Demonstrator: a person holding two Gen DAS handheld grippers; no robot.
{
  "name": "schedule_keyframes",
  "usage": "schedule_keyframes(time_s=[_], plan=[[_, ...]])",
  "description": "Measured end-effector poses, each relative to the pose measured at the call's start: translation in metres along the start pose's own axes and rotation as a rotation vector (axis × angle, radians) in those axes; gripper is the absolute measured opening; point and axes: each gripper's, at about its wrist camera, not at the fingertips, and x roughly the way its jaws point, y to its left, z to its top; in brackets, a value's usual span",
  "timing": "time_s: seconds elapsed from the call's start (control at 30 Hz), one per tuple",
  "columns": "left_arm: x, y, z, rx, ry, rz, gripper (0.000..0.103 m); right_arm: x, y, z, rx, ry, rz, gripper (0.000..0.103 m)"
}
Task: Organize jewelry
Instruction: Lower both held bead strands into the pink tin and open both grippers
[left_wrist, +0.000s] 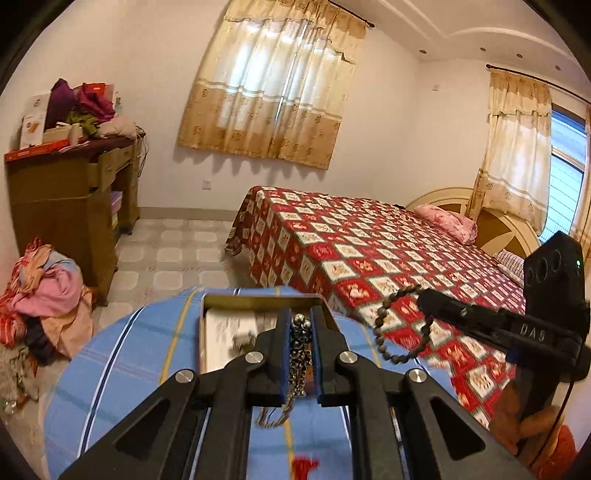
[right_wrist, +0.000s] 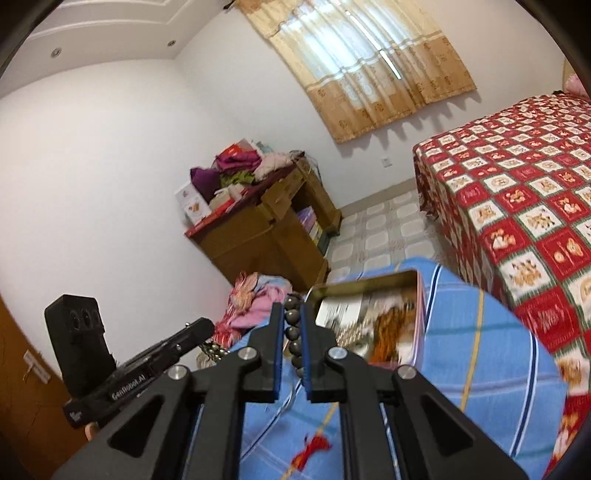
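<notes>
My left gripper (left_wrist: 299, 325) is shut on a dark metallic bead necklace (left_wrist: 298, 360) that hangs between its pads, above an open gold tin box (left_wrist: 225, 328) on a blue striped cloth surface (left_wrist: 122, 369). My right gripper (right_wrist: 292, 317) is shut on a brown round-bead bracelet (right_wrist: 293, 334); the bracelet loop also shows in the left wrist view (left_wrist: 400, 325), hanging from the right gripper (left_wrist: 424, 295). The tin (right_wrist: 369, 317) lies just right of my right gripper, with a printed picture inside. The left gripper (right_wrist: 207, 328) shows at lower left with the necklace beads (right_wrist: 214, 350).
A bed with a red checked cover (left_wrist: 388, 266) stands to the right. A brown cabinet (left_wrist: 66, 206) piled with clothes stands at the left wall, with a heap of clothes (left_wrist: 44, 295) on the tiled floor. A red tassel (right_wrist: 312, 448) lies on the blue cloth.
</notes>
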Motion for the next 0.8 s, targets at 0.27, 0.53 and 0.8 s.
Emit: schedule_keyframes(time_s=[0.27,0.53,0.8], plan=[[0.074,0.016,-0.01,-0.015,0.093,0.095,0.009,0.058,-0.03,-0.008,0.082,0.03,-0.019,0.011],[0.121,0.024,-0.035,0.006,0.203,0.187,0.009,0.097,-0.052,-0.014,0.1,0.061,-0.098,0.011],[0.138,0.033,-0.039,0.015,0.26,0.283,0.01,0.105,-0.059,-0.022,0.093,0.095,-0.144,0.03]])
